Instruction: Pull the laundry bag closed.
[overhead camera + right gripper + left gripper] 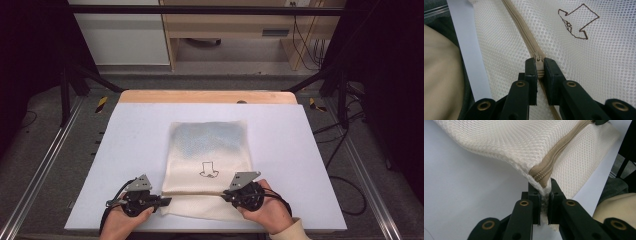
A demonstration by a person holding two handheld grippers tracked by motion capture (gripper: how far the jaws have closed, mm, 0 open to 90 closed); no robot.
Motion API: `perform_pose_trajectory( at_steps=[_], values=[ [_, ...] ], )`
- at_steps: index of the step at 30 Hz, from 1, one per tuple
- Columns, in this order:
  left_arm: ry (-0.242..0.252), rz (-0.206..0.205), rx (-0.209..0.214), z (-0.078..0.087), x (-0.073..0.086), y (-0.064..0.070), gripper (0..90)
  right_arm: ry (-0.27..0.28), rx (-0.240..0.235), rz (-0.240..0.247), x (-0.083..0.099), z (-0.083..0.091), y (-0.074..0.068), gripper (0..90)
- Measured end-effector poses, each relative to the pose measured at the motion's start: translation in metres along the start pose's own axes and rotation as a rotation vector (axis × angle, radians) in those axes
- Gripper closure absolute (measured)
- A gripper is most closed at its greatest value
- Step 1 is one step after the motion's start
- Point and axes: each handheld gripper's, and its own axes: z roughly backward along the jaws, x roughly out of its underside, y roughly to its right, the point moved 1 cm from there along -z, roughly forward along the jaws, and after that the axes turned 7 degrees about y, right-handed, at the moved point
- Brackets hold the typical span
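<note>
A cream mesh bag is lying flat on the pale table, near the person's edge and roughly centred between the two hands. It is rectangular, woven in a fine honeycomb net, with something bluish-grey showing through its far half and a small dark outline drawing stitched or printed near its middle. A tan zipper is running across the bag's near part, its tape smooth against the rough mesh. The left gripper is pinching the bag's corner where the zipper tape ends, its black jaws closed on the fabric and lifting that edge slightly off the table. The right gripper is clamping the small pale zipper pull between its jaws, sitting on the zipper line toward the bag's right side.
</note>
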Motion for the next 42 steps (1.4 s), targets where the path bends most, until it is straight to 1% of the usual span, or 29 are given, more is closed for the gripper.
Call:
perform_pose_trajectory(
  at_steps=[2,6,19,22,26,27,29,32,34,38,42],
  values=[
    [0.002,0.002,-0.001,-0.0001,-0.0002,0.0000,83.5,0.008,0.003,-0.006,0.0001,0.0007,0.0000,81.9],
    [-0.005,-0.002,0.000,-0.0003,0.0000,-0.0002,83.5,0.006,0.008,-0.018,0.0014,0.0005,0.0009,81.9],
    [-0.007,-0.009,-0.001,0.0001,-0.0008,0.0003,83.5,0.010,0.012,-0.024,0.0026,0.0010,0.0005,81.9],
    [-0.019,-0.010,-0.002,-0.0012,0.0004,0.0002,83.6,0.006,0.018,-0.021,0.0035,0.0016,0.0012,81.9],
    [-0.007,-0.011,-0.006,0.0005,-0.0009,0.0006,83.6,0.005,0.026,-0.038,0.0058,0.0027,0.0022,81.9],
    [-0.008,-0.012,-0.004,0.0002,-0.0008,0.0005,83.5,0.012,0.022,-0.038,0.0062,0.0029,0.0029,81.9],
    [-0.012,-0.013,-0.005,-0.0005,-0.0005,0.0003,83.6,0.009,0.026,-0.036,0.0061,0.0034,0.0031,81.9],
    [-0.011,-0.015,-0.005,0.0004,-0.0010,0.0002,83.6,0.011,0.019,-0.036,0.0062,0.0026,0.0035,81.9],
    [-0.008,-0.016,-0.009,0.0005,-0.0010,0.0006,83.5,0.011,0.021,-0.041,0.0060,0.0027,0.0028,81.9],
    [-0.006,-0.014,-0.011,0.0013,-0.0012,0.0001,83.6,0.008,0.027,-0.034,0.0058,0.0048,0.0022,82.0],
    [-0.006,-0.012,-0.008,0.0029,-0.0013,-0.0015,83.5,0.012,0.029,-0.044,0.0091,0.0071,0.0027,81.9]
  ],
)
